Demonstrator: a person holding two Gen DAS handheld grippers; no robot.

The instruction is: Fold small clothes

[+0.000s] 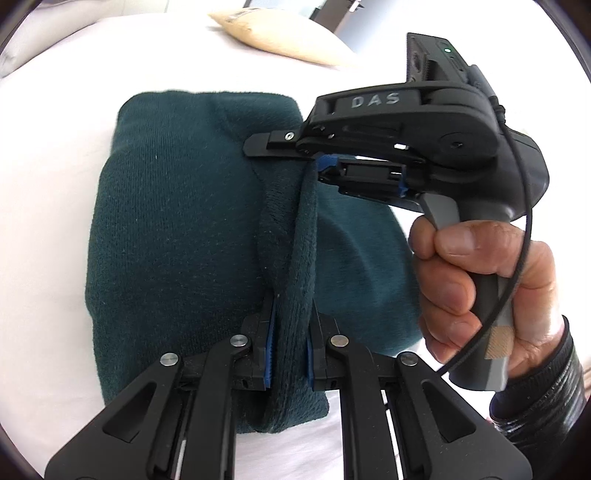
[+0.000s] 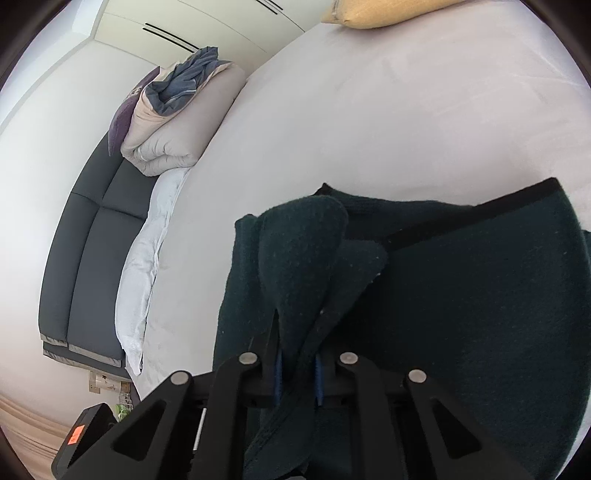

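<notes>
A dark green knit garment (image 1: 177, 221) lies partly folded on the white bed (image 1: 51, 184). My left gripper (image 1: 290, 325) is shut on a raised ridge of its cloth at the near edge. My right gripper (image 1: 314, 162) comes in from the right and is shut on the same ridge farther away, lifting it off the lower layer. In the right wrist view the right gripper (image 2: 297, 365) pinches a bunched fold of the garment (image 2: 480, 295), which spreads to the right.
A tan pillow (image 1: 280, 33) lies at the far end of the bed and shows again in the right wrist view (image 2: 384, 13). A folded beige duvet with blue cloth (image 2: 177, 122) rests on a dark sofa (image 2: 88, 240) beside the bed.
</notes>
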